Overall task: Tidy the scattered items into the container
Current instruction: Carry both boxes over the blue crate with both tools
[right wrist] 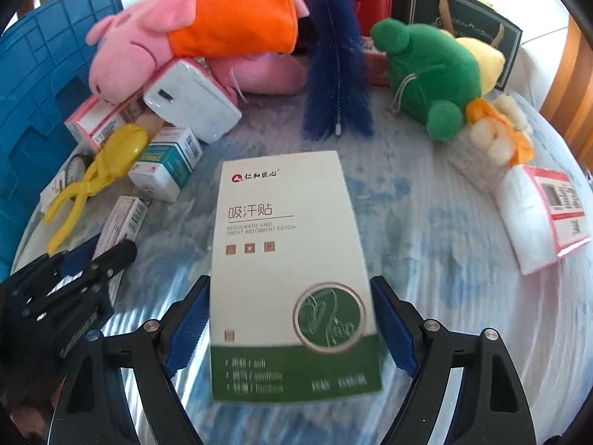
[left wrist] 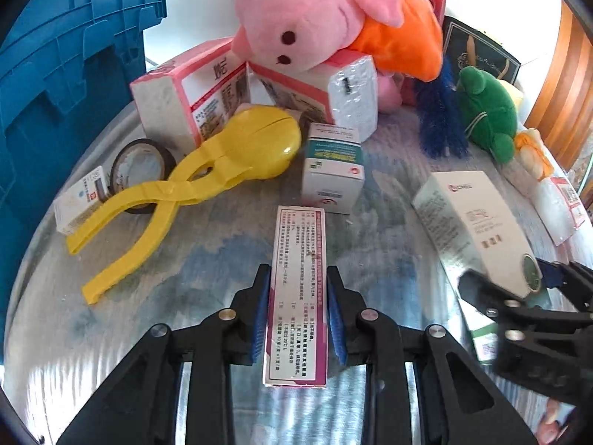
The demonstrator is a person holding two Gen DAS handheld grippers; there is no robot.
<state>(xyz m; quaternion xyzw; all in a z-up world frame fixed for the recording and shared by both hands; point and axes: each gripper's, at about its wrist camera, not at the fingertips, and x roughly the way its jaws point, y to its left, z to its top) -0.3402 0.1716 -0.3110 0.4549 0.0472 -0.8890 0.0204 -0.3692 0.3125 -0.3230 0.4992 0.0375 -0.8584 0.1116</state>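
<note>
A: What does the left wrist view show that the right one lacks?

B: The left gripper (left wrist: 298,315) straddles a narrow purple box (left wrist: 298,296) lying on the worktop (left wrist: 166,278). Its blue pads (left wrist: 259,319) sit against or just beside the box's long sides; whether they press it, I cannot tell. Only this view shows the tape roll (left wrist: 142,163) clearly, behind the yellow tongs (left wrist: 178,193), and the full depth of the blue crate (left wrist: 55,92) at far left.

A: And the right wrist view?

B: The right gripper (right wrist: 292,330) is spread wide around a white-and-green box (right wrist: 289,259) of sweat patches. A small gap shows at each pad (right wrist: 185,330), so it is released, not clamping. This view alone shows the green plush (right wrist: 430,74) whole, the tissue pack (right wrist: 545,215) at right, and the blue brush (right wrist: 337,74) end to end.

A: Where are the other items?

B: Scattered on the worktop: the pink pig (left wrist: 304,22) lies on pink boxes (left wrist: 185,100), and a teal box (left wrist: 331,167) stands beyond the purple one. The crate sits at the worktop's left edge, and its inside is out of view.
</note>
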